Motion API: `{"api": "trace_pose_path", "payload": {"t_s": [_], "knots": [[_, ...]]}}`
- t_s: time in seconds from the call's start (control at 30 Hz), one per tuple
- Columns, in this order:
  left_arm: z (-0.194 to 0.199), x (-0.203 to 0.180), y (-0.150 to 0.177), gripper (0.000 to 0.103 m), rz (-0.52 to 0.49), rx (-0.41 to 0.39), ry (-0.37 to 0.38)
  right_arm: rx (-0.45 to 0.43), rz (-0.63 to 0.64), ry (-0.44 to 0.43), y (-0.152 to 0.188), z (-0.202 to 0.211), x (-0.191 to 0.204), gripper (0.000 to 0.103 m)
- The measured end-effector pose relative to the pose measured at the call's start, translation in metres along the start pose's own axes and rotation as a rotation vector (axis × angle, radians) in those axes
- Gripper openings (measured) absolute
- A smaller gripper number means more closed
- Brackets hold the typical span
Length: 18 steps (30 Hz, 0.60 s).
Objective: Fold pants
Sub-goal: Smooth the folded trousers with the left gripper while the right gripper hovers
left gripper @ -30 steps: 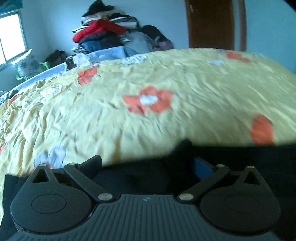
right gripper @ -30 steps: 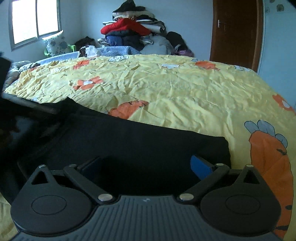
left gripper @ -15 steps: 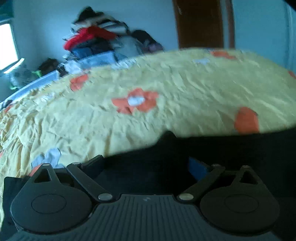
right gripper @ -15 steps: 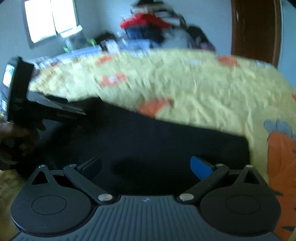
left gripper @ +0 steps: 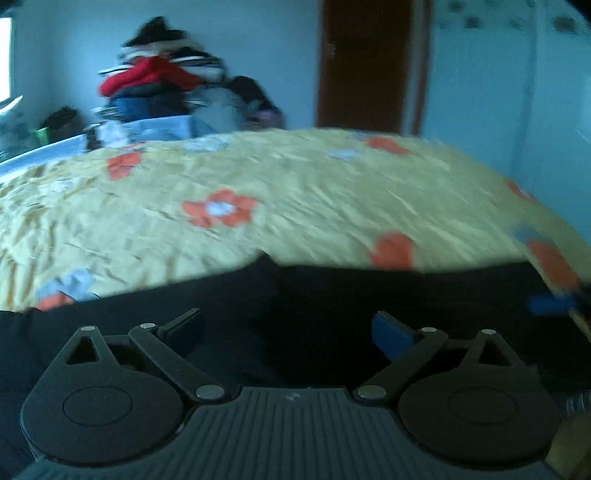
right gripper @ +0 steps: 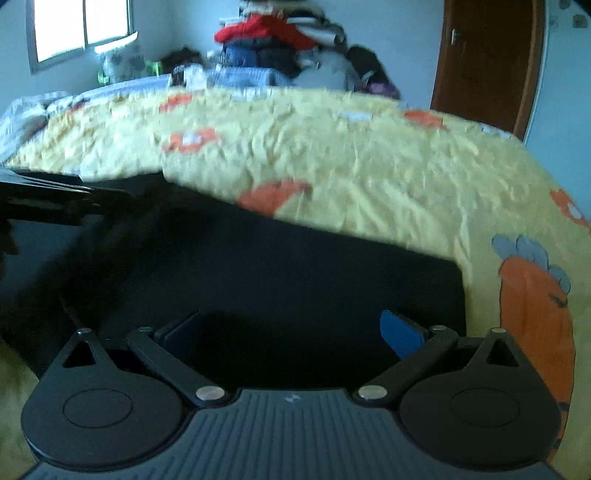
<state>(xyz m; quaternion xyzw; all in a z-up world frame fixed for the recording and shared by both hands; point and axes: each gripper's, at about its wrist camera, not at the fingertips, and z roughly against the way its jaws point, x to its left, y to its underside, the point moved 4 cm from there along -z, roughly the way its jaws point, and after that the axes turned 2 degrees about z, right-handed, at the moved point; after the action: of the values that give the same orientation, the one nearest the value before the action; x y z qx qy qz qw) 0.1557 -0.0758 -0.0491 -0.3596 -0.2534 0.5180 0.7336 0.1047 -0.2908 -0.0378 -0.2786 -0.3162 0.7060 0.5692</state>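
Black pants [right gripper: 295, 266] lie flat on the yellow flowered bedspread [right gripper: 369, 162], their right end squared off near an orange carrot print. My right gripper [right gripper: 291, 330] hovers open just over the pants, with dark cloth under the gap and nothing pinched. At the left edge of that view the black left gripper [right gripper: 48, 201] reaches over the pants' far end. In the left wrist view the pants [left gripper: 332, 295] fill the lower band. My left gripper [left gripper: 286, 326] is open above them. A blue pad of the right gripper [left gripper: 550, 304] shows at the far right.
A heap of clothes [right gripper: 280, 40] is stacked against the far wall behind the bed. A brown door [right gripper: 487, 62] stands at the right, a window [right gripper: 81, 29] at the left. The bedspread [left gripper: 295, 192] stretches bare beyond the pants.
Both views are motion-blurred. The left wrist view has swung right and now shows more of the pants. The left gripper has come into the right wrist view at its left edge.
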Motion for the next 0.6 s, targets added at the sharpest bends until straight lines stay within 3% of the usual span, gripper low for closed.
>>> {"api": "trace_pose_path", "payload": {"t_s": [0.07, 0.1, 0.27, 0.37, 0.47, 0.6], "knots": [[-0.003, -0.011, 0.017, 0.099, -0.078, 0.047, -0.022, -0.001, 0.015, -0.017, 0.005, 0.004, 0.001, 0.103], [0.000, -0.012, 0.025, 0.100, -0.089, 0.017, -0.026, 0.002, 0.030, -0.021, 0.006, 0.006, 0.001, 0.103], [0.030, 0.003, 0.039, 0.101, -0.024, -0.026, -0.044, -0.032, -0.034, 0.011, 0.008, 0.020, -0.004, 0.103], [0.027, 0.011, 0.055, 0.101, -0.020, 0.020, -0.090, -0.028, -0.008, 0.005, 0.017, 0.015, -0.003, 0.103], [0.046, 0.025, 0.057, 0.100, 0.042, -0.047, -0.084, -0.017, -0.012, 0.027, 0.015, 0.018, 0.001, 0.103], [0.057, 0.053, 0.051, 0.102, 0.116, -0.102, -0.169, -0.073, -0.036, 0.017, 0.002, 0.027, 0.013, 0.103]]}}
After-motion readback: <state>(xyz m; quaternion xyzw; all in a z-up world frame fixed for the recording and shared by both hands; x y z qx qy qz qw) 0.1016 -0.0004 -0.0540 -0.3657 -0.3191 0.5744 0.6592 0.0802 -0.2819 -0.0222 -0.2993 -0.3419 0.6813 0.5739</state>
